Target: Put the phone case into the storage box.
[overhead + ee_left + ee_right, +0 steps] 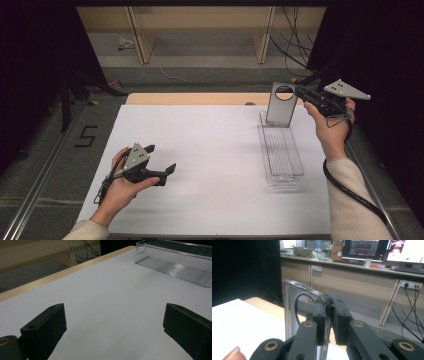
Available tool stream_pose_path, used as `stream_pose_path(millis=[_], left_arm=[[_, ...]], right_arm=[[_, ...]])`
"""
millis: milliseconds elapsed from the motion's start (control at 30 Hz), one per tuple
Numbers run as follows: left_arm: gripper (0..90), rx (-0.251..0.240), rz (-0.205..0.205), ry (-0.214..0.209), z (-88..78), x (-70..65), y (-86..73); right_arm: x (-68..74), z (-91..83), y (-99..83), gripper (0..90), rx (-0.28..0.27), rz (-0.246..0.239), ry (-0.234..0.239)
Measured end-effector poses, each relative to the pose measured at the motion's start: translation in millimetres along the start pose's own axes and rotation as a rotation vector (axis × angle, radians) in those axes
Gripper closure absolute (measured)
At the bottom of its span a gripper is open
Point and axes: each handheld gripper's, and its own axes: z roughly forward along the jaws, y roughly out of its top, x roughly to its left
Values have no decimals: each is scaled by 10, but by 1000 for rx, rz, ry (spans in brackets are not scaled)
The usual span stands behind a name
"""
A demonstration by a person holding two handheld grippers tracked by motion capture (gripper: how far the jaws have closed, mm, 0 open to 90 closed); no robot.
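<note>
The phone case (281,105), a grey translucent shell with a round cut-out near its top, is held upright at the far end of the clear tray (295,170), its lower edge at or just above the tray's far end; whether it touches I cannot tell; the right gripper (299,92) has its fingers (320,315) clamped on the case's upper edge beside the cut-out, as the right gripper view shows, with only a narrow strip of the wall between the pads; that thin hold is the risk, I judge: the smooth shell could swing or slip out and topple beside the tray, and pressing harder could bend the soft wall; lowering it askew could also catch the tray's rim and shove the light tray along the desk (200,150); the tray itself, a long ribbed trough lying lengthwise, holds nothing else that I can see; well to the near left of the tray, the left gripper (162,160) rests over bare desk, its fingers (45,327) wide apart with nothing between them.
</note>
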Motion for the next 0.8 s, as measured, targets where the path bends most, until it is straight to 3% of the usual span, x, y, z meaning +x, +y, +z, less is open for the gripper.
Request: stream_pose_path(millis=[800], left_arm=[[46, 0, 1, -1, 2, 4, 1]], right_arm=[[-41, 107, -3, 825, 10, -7, -9]])
